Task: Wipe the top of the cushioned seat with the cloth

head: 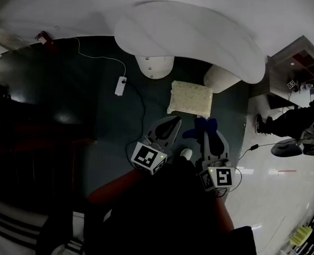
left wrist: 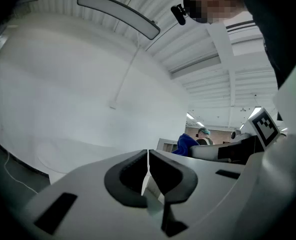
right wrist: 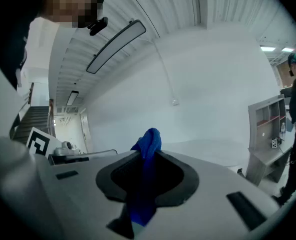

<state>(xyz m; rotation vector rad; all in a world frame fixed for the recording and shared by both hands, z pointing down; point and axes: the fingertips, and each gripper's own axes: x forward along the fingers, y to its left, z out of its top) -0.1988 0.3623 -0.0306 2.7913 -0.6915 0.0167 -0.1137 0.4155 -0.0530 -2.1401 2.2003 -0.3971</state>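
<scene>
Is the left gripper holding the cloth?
No, the jaws of the left gripper meet with nothing between them; the blue cloth is pinched in the right gripper.

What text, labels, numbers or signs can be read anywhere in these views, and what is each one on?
No text is legible in any view.
Small black-and-white tag on the grey cabinet: too small to read.
Left marker cube and right marker cube: square patterns only, no letters.
Blue cloth: no print visible.
</scene>
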